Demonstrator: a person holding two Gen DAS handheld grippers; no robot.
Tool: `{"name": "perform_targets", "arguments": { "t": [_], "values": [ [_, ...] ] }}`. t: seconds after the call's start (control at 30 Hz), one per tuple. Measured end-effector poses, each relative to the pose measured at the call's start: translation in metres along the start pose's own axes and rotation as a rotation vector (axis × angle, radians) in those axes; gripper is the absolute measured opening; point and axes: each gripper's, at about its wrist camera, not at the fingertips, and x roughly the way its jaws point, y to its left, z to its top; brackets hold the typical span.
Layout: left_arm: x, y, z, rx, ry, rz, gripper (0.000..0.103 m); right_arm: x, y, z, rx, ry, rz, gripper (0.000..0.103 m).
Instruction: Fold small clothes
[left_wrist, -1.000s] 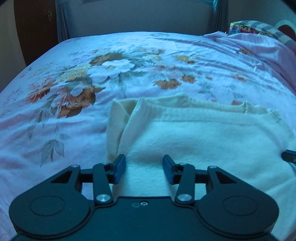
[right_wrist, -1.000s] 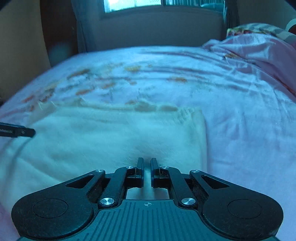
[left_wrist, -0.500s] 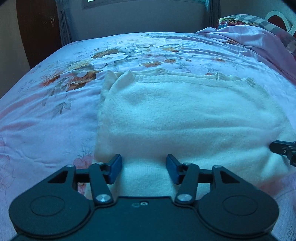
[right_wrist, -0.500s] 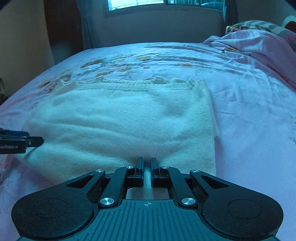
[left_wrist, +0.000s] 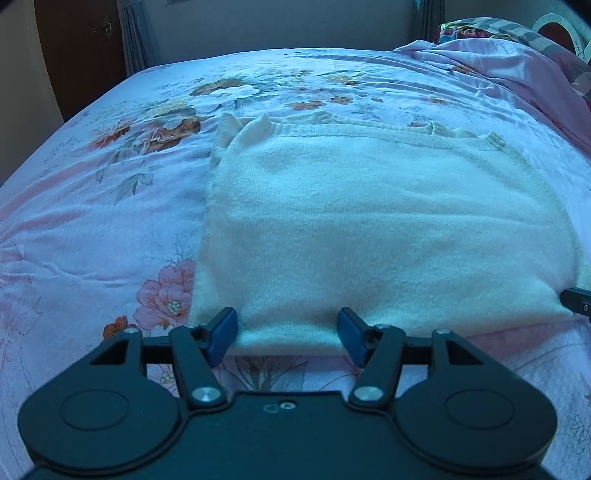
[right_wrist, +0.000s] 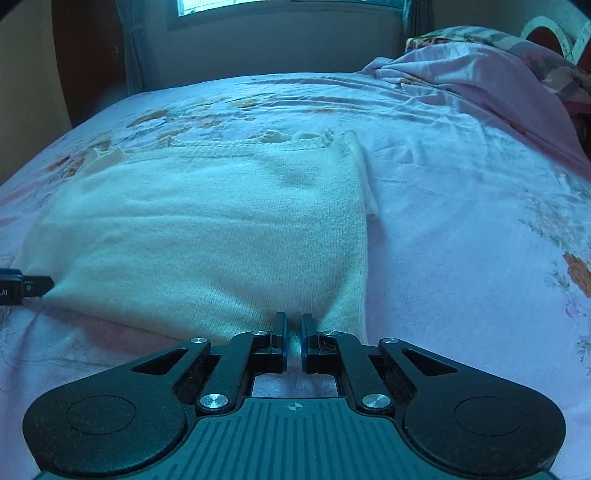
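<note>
Since a second ago both cameras have pulled back toward me, and the cream sweater (left_wrist: 369, 229) now shows as a flat folded rectangle on the floral bedsheet (left_wrist: 92, 229) rather than filling the near view. My left gripper (left_wrist: 288, 330) has its blue pads spread wide at the near-left edge, fabric lying between them but nothing clamped. My right gripper (right_wrist: 293, 334) is nearly closed, and it looks to be pinching a small tuck of the near edge toward the sweater's right side.

That lopsided hold is my worry. If I draw the right one further back while it pinches, I think the top layer drags and skews the fold, with the left side free to slide. The loose flap poking out at the far-left corner (left_wrist: 255, 129) could also spring open.

Both grippers sit low and level, pointing toward the far end of the bed, the left well apart from the right along the near edge.
</note>
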Motion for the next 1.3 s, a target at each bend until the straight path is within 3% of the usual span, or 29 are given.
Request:
{"name": "perform_targets", "arguments": {
  "t": [0.1,0.33,0.6,1.07,1.2,1.3],
  "values": [
    [-0.008,-0.001,0.003,-0.026,0.029,0.003,0.059,-0.014,-0.001,0.010,0.077,0.009,0.015,0.004],
    [-0.023,-0.004,-0.008,-0.047,0.045,0.007,0.059,-0.055,0.013,-0.002,0.106,-0.039,0.065,0.004],
    [-0.054,-0.011,-0.010,-0.019,-0.038,-0.017,0.063,-0.084,0.033,-0.012,0.049,-0.053,0.090,0.005],
    [-0.029,-0.024,0.007,0.005,-0.049,-0.030,0.066,-0.032,0.038,0.019,0.066,-0.049,0.134,0.005],
    [-0.003,-0.024,0.005,0.034,0.021,-0.034,0.068,-0.007,0.037,0.018,0.058,-0.012,0.119,0.006],
    [-0.005,-0.022,0.007,0.044,0.015,-0.047,0.069,0.003,0.027,0.015,0.065,0.014,0.113,0.006]
  ]
}}
